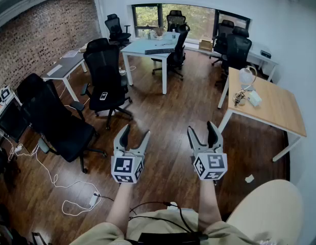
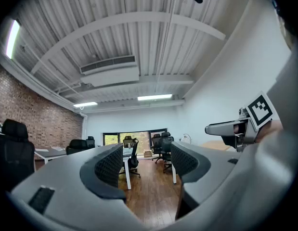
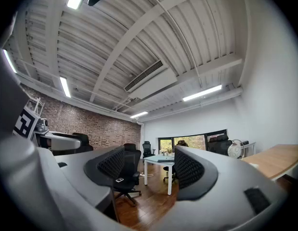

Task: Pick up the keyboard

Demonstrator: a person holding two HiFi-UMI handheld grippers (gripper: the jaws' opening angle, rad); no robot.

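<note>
Since the dark flat keyboard (image 1: 159,50) lies distant at upper centre, left gripper (image 1: 136,131) and right gripper (image 1: 202,127) hang open, empty, pending approach.

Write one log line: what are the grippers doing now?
left gripper: open, empty | right gripper: open, empty | keyboard: on far white table, untouched

Open wooden floor (image 1: 168,106) runs from the left claw (image 1: 136,130) and right claw (image 1: 201,126) up to the near edge of the white table (image 1: 140,48). A black chair (image 1: 104,78) crowds the lane's left side, with a second chair (image 1: 53,119) nearer. The wooden table (image 1: 272,106) closes the right. Cables (image 1: 50,180) trail along the floor's left.
</note>
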